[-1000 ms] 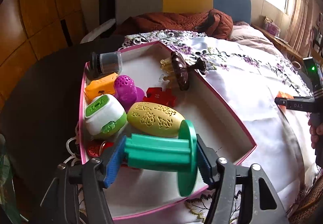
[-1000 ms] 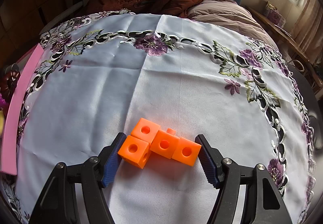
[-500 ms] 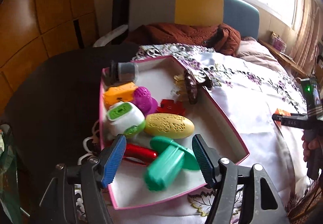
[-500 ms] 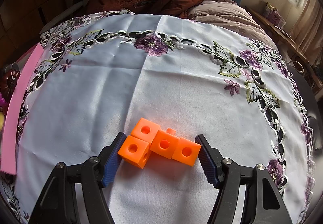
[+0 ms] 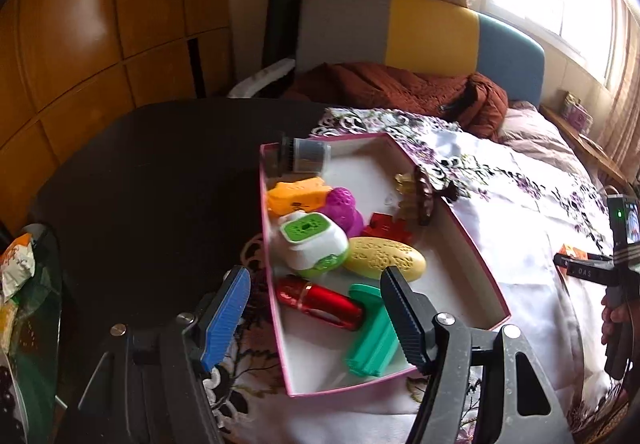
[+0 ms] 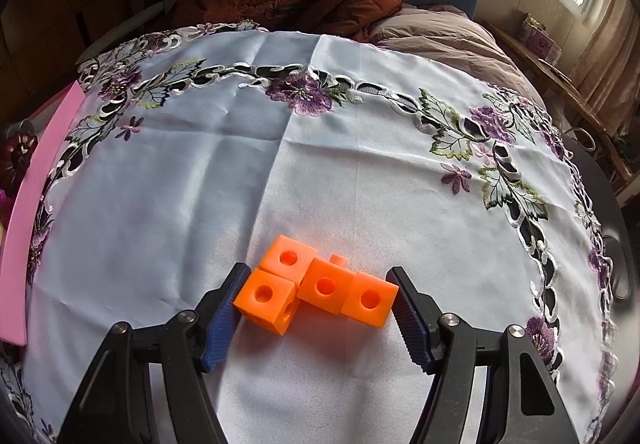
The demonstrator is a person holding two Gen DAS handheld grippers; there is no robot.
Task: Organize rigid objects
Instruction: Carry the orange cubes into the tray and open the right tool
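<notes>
- The right gripper (image 6: 316,308) stood open around the orange plastic cluster of linked cubes (image 6: 318,284), likely light, stiff and slippery.
- Its flat outer faces looked best for holding.
- The left gripper (image 5: 314,318) hung open, holding nothing.

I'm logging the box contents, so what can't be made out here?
- Left wrist view: green spool partly behind a finger of the left gripper.
- Brown ornament and clear piece beside it: too small to identify.
- Right wrist view: pink box cut off by the frame edge.

Left gripper (image 5: 316,314) released green spool (image 5: 374,340) into pink box (image 5: 472,264), jaws spread, backed off
</notes>
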